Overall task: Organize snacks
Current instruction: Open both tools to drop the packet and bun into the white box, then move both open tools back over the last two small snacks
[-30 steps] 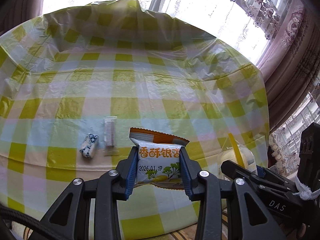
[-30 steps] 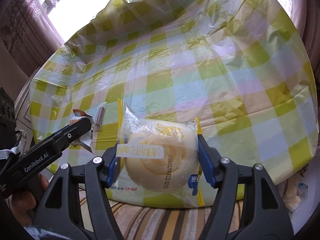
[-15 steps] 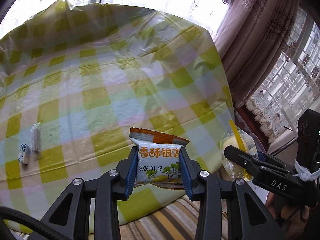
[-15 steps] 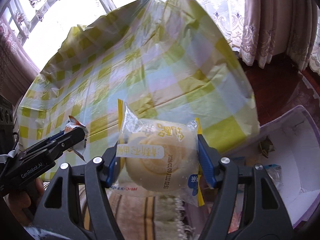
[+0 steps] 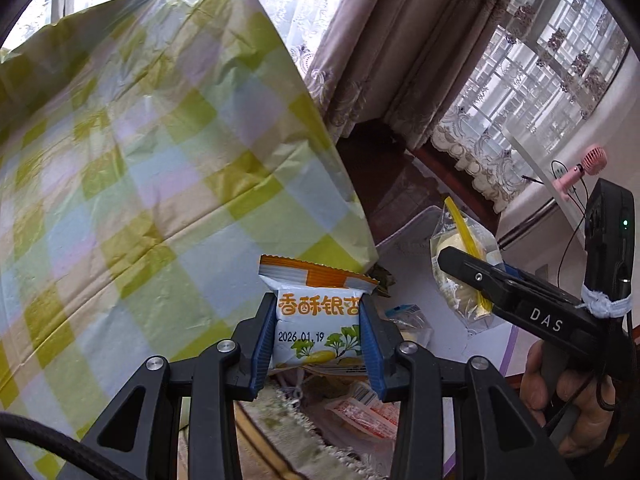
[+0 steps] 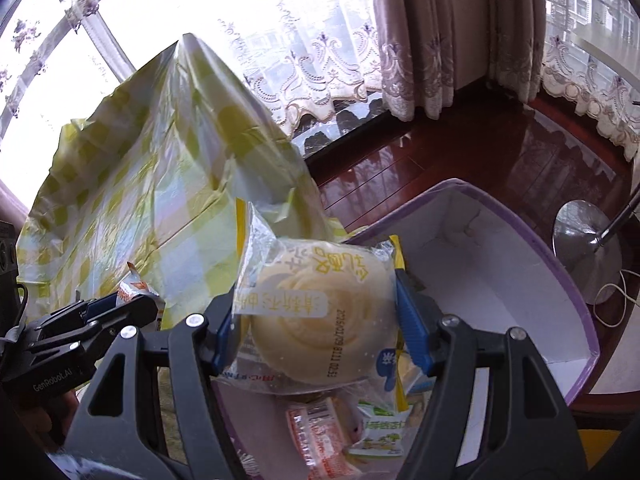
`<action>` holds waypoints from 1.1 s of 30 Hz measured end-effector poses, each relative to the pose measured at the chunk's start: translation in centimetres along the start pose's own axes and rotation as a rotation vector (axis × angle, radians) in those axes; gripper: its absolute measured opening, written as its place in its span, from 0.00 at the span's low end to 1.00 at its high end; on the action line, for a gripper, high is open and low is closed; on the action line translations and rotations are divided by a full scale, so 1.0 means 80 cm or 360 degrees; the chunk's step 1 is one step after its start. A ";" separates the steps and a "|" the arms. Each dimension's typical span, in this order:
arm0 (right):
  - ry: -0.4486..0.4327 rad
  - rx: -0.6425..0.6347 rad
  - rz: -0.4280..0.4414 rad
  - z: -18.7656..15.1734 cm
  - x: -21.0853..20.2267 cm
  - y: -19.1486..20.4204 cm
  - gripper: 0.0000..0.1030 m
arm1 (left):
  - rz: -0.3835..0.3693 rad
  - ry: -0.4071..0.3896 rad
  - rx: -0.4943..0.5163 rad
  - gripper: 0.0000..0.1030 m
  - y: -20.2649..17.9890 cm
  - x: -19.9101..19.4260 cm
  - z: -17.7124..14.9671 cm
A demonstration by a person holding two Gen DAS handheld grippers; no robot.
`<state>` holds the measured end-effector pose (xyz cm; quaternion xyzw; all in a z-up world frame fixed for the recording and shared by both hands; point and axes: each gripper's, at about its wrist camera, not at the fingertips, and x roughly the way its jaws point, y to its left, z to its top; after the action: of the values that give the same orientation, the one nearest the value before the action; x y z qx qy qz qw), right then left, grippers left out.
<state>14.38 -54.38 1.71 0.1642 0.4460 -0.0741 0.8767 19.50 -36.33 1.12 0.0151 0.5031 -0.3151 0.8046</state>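
Both tongs loaded. Our left gripper (image 5: pixel 318 330) is clamped on the white-and-orange snack packet (image 5: pixel 316 320), blue pads on its two side edges, printed face toward the camera. Our right gripper (image 6: pixel 316 312) is clamped on the bagged round bun (image 6: pixel 320 312), the bag bulging out above and below the pads.

The purple-rimmed box (image 6: pixel 568 280) lies below and ahead-right of the right tongs, its white floor mostly bare on the far side; a few wrapped snacks (image 6: pixel 324 436) sit under the tongs at the near end. The checked tablecloth (image 5: pixel 140 168) is off to the left of both tools.

Step in hand, as we judge it: drop both items into the box. To do it well, we lower each over bare floor before letting go, release one at a time, bun first since it is bulkier, and keep the left packet clear of the right tool's arm.
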 end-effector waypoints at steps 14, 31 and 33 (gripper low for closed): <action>-0.0105 0.0140 -0.0181 0.023 -0.018 -0.068 0.69 | -0.0290 0.0024 0.0133 0.48 -0.079 0.044 0.031; -0.0077 0.0074 -0.0137 0.021 -0.021 -0.037 0.72 | -0.0201 -0.0071 0.0006 0.52 -0.034 0.014 0.026; -0.0066 0.0049 -0.0125 0.020 -0.020 -0.027 0.72 | -0.0168 -0.0085 -0.0030 0.52 -0.020 0.009 0.023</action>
<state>14.06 -57.00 3.41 0.1586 0.4327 -0.1187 0.8795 20.36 -38.62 1.95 -0.0275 0.4846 -0.3526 0.8000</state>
